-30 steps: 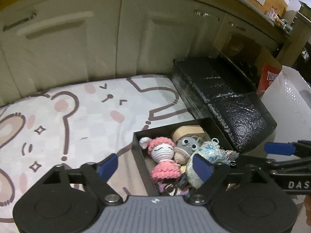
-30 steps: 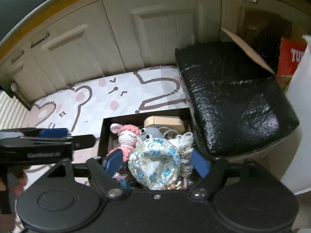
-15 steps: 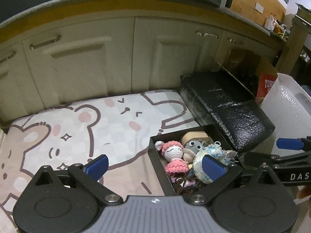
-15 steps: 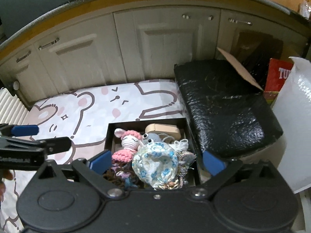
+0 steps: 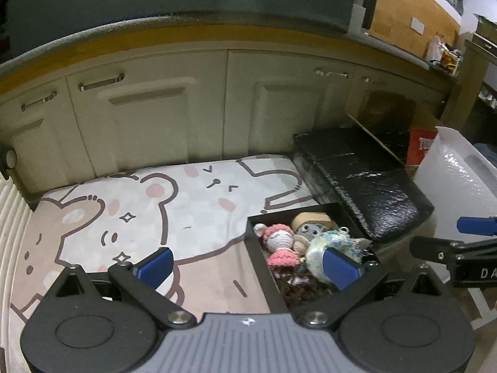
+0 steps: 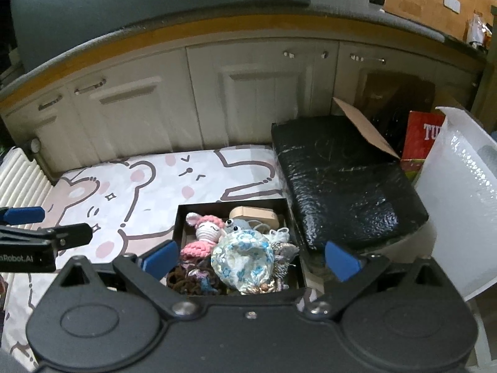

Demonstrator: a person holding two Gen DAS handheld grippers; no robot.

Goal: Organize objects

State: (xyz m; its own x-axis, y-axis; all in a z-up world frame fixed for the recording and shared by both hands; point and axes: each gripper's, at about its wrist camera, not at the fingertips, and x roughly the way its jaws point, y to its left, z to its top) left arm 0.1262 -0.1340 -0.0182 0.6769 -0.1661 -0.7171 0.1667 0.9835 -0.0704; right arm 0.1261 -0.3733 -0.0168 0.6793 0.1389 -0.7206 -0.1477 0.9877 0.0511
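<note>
Cream cabinet doors (image 6: pixel 254 99) stand behind a bear-print mat (image 5: pixel 149 205) on the floor. A black wrapped cushion (image 6: pixel 341 180) lies beside the mat's right edge. At the mat's near right corner sits a black box (image 6: pixel 183 217) filled with a pink crocheted doll (image 6: pixel 205 233), a grey toy (image 6: pixel 239 224), a blue floral pouch (image 6: pixel 245 258) and a tan case (image 6: pixel 254 213). The left gripper (image 5: pixel 248 265) and right gripper (image 6: pixel 251 261) hover above it, fingers wide apart and holding nothing.

Red box (image 6: pixel 422 138): "TU…", rest hidden. Left tongs (image 6: pixel 23 220): possibly "nRobot.AI". Right tongs (image 5: pixel 475 233): "DA…".
</note>
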